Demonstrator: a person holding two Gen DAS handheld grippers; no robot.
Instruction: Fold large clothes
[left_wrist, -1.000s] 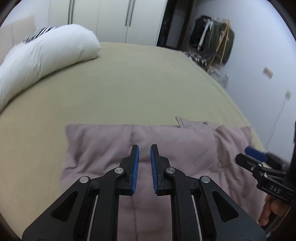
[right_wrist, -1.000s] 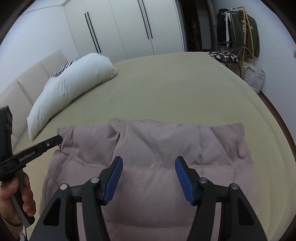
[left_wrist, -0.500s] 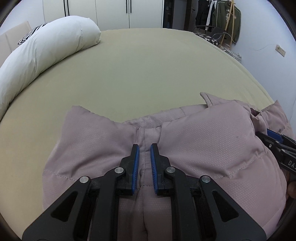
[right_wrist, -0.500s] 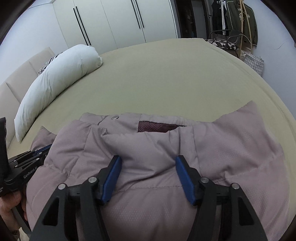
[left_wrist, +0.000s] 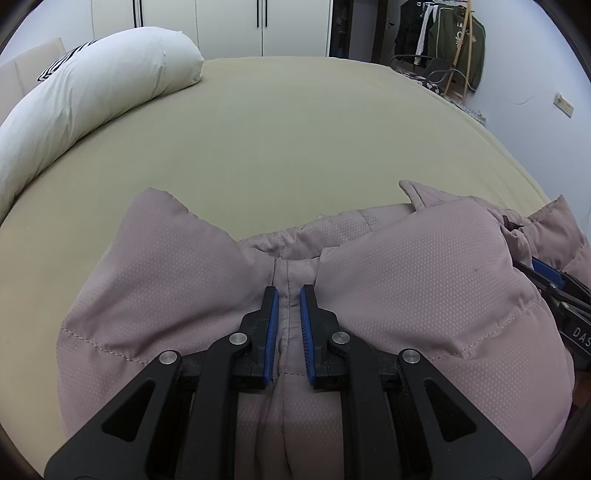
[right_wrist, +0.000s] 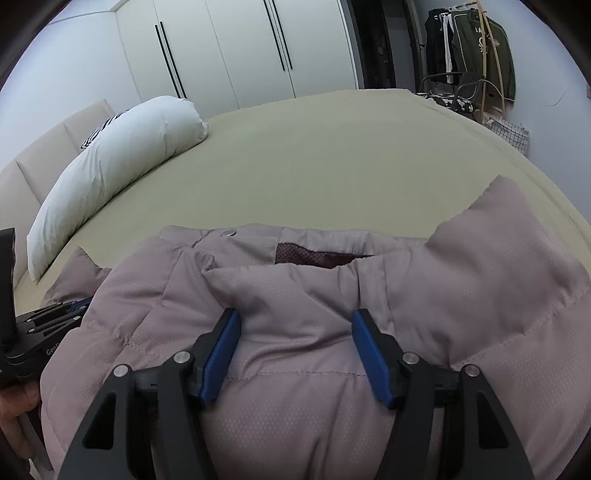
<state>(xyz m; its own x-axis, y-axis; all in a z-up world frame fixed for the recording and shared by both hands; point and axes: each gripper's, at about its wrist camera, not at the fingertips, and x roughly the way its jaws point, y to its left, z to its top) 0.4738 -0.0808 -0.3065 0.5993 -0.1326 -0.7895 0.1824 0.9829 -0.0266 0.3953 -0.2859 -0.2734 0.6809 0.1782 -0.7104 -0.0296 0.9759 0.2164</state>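
Note:
A puffy mauve quilted jacket (left_wrist: 424, 266) lies bunched at the near edge of an olive-green bed (left_wrist: 295, 129). My left gripper (left_wrist: 289, 291) is shut on a pinched fold of the jacket, fabric squeezed between its blue pads. My right gripper (right_wrist: 295, 317) has its jaws wide apart with a thick bulge of the jacket (right_wrist: 480, 280) pressed between them; the pads touch the fabric on both sides. A dark red lining patch (right_wrist: 314, 254) shows at the jacket's far edge. Each gripper shows at the side of the other's view.
A long white pillow (left_wrist: 92, 92) lies at the bed's far left, with a beige headboard (right_wrist: 44, 155) behind it. White wardrobe doors (right_wrist: 240, 55) stand beyond the bed. A clothes rack with dark garments (right_wrist: 476, 51) and a chair stand at the far right.
Both grippers have dropped down and forward into the jacket, which has bunched up and risen around them. The left gripper now pinches a fold; the right still stands wide.

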